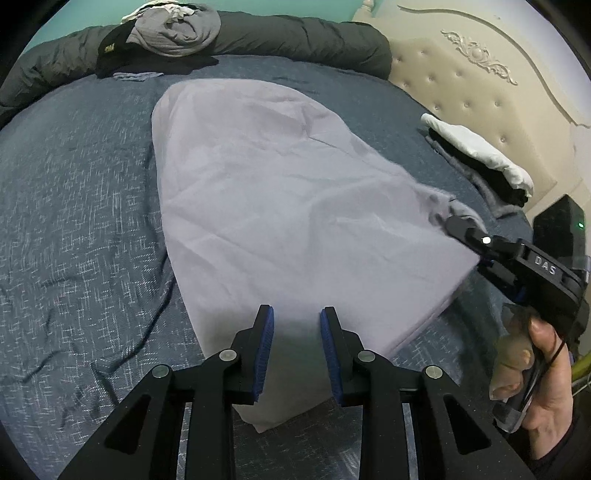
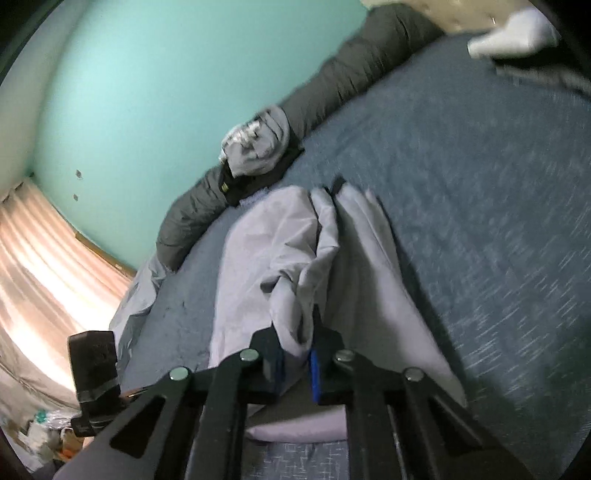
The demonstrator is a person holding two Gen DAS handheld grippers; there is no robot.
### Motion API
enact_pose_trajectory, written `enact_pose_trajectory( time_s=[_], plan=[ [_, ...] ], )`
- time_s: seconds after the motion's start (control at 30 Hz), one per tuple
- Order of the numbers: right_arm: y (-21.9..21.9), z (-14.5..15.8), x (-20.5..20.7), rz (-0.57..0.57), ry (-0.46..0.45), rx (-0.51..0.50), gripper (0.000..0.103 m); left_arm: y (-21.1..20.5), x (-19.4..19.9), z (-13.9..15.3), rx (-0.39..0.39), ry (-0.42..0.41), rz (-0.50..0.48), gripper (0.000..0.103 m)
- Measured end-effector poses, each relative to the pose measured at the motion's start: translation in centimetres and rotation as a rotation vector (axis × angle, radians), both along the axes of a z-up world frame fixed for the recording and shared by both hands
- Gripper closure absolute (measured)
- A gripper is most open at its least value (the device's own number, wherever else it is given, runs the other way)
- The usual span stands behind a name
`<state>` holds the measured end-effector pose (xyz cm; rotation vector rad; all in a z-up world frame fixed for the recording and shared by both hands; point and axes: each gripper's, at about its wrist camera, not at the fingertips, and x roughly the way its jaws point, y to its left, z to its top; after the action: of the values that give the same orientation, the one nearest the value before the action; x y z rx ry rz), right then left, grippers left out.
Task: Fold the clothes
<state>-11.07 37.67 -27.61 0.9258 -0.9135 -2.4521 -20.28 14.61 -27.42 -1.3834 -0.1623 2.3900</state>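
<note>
A lavender garment (image 1: 280,192) lies spread flat on the blue bedspread (image 1: 74,184), its near corner pointing toward me. My left gripper (image 1: 297,317) hovers over that near part, its blue pads (image 1: 266,332) apart with the cloth lying below the gap. At the garment's right edge my right gripper (image 1: 452,223) is shut on a bunched fold of it, held by a person's hand (image 1: 543,369). In the right wrist view the lavender cloth (image 2: 295,258) rises in a crumpled ridge into my right gripper (image 2: 297,339), pinched between its pads.
A loose heap of grey and white clothes (image 1: 173,33) sits on a dark rolled duvet (image 1: 314,37) at the far side. A folded stack with a white piece on top (image 1: 476,147) lies by the padded headboard (image 1: 480,74). Curtains (image 2: 44,266) hang left.
</note>
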Motion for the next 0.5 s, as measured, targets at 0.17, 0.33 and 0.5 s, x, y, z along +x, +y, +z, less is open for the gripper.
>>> enact_pose_trajectory(
  time_s=[0.17,0.33,0.5],
  plan=[
    [1.5,-1.4,0.9,-0.024,-0.058,-0.031,0.094,0.6,-0.1,0.1,-0.013,-0.014,-0.013,0.074],
    [3.0,-3.5,2.2,-0.089,-0.127,-0.055,0.094,1.2,0.0,-0.5,-0.036,-0.034,-0.029,0.074],
    [3.4,-4.7,2.3,-0.110,-0.177,-0.031,0.094,1.7,0.3,-1.3,-0.060,-0.045,-0.038,0.074]
  ],
)
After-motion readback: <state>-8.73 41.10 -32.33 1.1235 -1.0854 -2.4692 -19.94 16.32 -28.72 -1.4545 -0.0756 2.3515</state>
